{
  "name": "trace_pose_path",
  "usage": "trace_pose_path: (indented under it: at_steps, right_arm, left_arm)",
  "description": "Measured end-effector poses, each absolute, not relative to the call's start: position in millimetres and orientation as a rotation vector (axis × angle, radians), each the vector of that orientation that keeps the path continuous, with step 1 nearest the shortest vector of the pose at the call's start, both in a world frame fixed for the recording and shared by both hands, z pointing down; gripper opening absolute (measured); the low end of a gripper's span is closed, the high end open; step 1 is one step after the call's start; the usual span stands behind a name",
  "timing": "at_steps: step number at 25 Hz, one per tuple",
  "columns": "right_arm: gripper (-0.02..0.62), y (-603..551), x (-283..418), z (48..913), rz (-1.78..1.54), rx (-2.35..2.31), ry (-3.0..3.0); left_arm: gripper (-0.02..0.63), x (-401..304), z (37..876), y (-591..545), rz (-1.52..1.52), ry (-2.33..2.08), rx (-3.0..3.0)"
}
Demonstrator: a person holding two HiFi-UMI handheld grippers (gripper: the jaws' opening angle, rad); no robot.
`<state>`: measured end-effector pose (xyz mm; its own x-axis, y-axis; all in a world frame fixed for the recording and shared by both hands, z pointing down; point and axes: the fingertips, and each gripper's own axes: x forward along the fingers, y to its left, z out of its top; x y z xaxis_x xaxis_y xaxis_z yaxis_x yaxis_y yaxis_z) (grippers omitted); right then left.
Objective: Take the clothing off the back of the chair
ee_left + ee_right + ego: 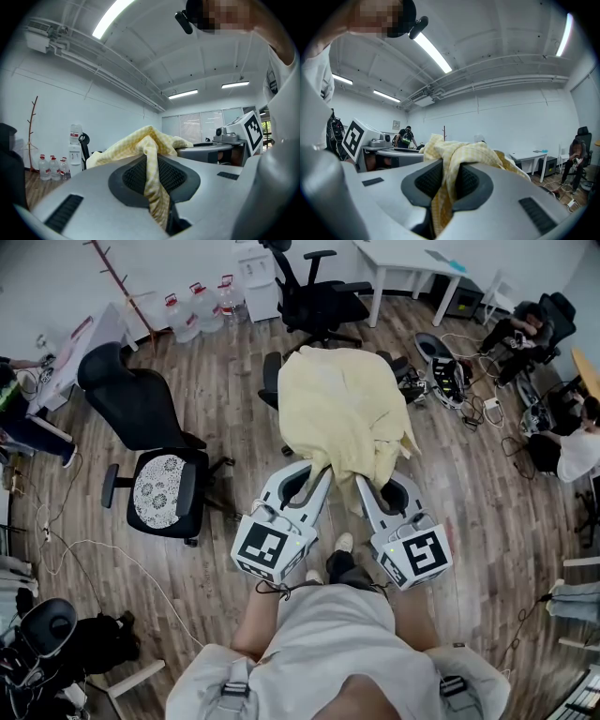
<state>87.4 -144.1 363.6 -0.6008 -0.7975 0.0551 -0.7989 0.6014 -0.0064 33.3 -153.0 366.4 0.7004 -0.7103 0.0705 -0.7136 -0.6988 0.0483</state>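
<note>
Two grippers for us: left gripper (322,472) and right gripper (363,482), each clamped on a bunched fold of the one piece of clothing (342,404). It's pale yellow with a fine check, crumpled, draped over the back of the chair (271,381), near edge drawn toward us. Two empty black chairs (150,418) nearby, one left of that chair and one behind it. Three water jugs (199,304) sit behind it to the left.
</note>
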Motion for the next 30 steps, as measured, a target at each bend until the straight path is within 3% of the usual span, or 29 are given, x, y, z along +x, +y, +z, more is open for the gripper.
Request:
trace_pose_path:
  at_steps: [30]
  right_arm:
    - [0.055,-95,84,358,0.020,1.366,-2.788]
  left_arm:
    - [0.057,31,363,-106,0.029,-1.180,2.832]
